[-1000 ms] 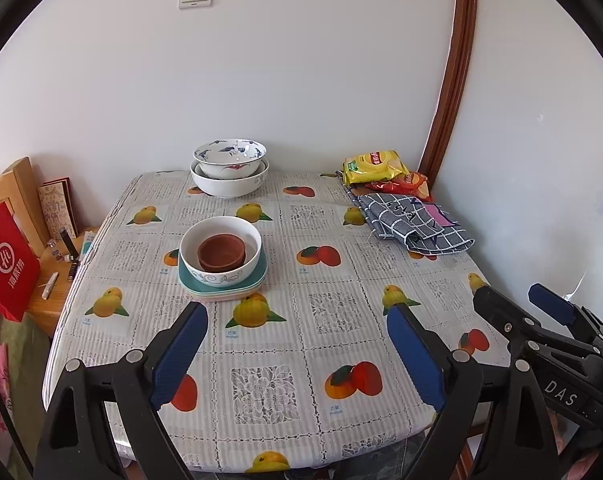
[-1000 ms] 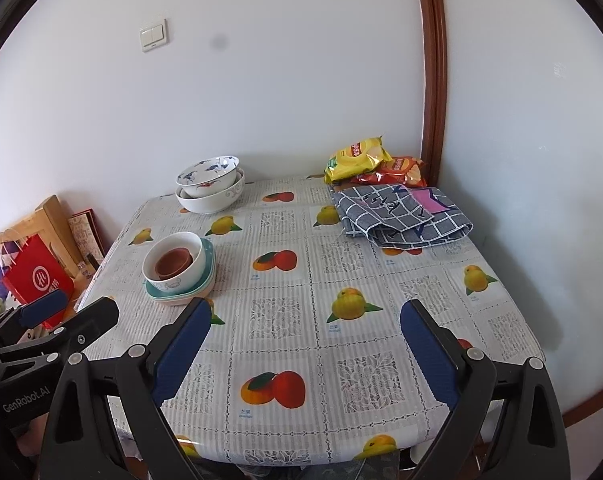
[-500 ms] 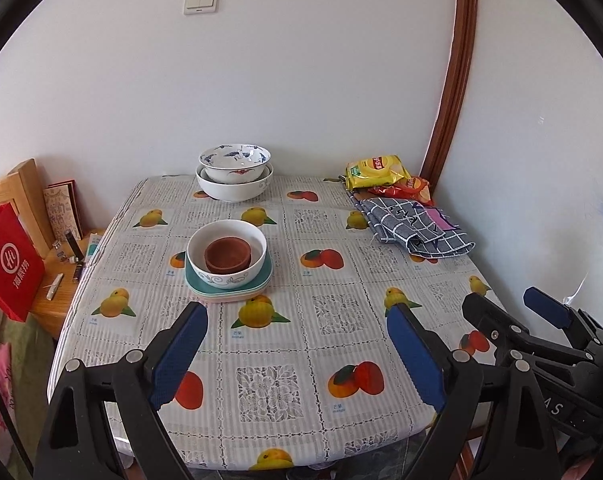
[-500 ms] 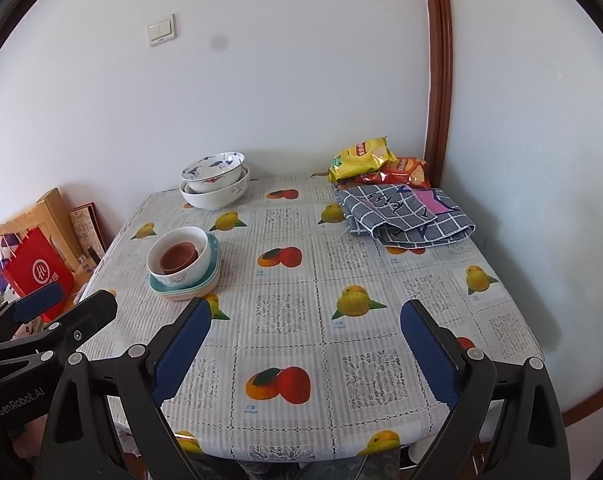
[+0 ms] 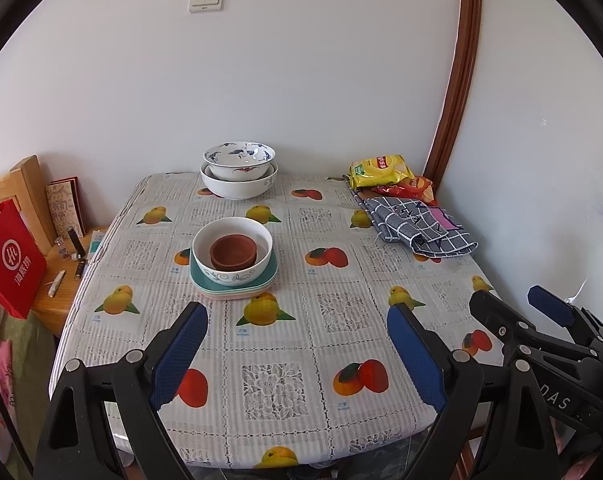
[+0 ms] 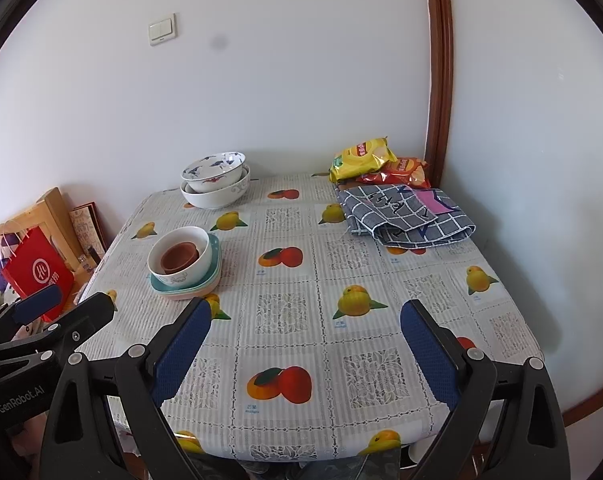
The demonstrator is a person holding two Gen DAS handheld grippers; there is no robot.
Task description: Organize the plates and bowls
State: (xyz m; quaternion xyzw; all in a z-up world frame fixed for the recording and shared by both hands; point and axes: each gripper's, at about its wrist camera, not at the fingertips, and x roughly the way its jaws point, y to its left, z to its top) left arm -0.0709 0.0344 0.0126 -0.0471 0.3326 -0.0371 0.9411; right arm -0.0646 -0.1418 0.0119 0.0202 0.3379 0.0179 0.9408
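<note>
Item 1: near stack, left-centre of the worktop point(image 5: 285, 364). A brown bowl point(image 5: 233, 253) nests inside a white bowl point(image 5: 232, 250), which sits on teal and pink plates point(image 5: 234, 289).

Item 2: far stack, at the far edge by the wall. A blue-patterned bowl point(image 5: 239, 160) rests in a larger white bowl point(image 5: 238, 183).

Item 3: snack bags point(image 5: 381, 169) and a checked cloth point(image 5: 417, 227), far right; not task items.

Item 4: left gripper point(image 5: 297, 356), released, nothing between its pads, hovering over the near edge.

Item 5: right gripper point(image 6: 307, 354), likewise spread wide and empty, alongside to the right.

Relation: the near stack lies ahead and slightly left of the left gripper, but well to the left of the right gripper. Judged: the left hand is the nearer, so it suits a reach forward.
</note>
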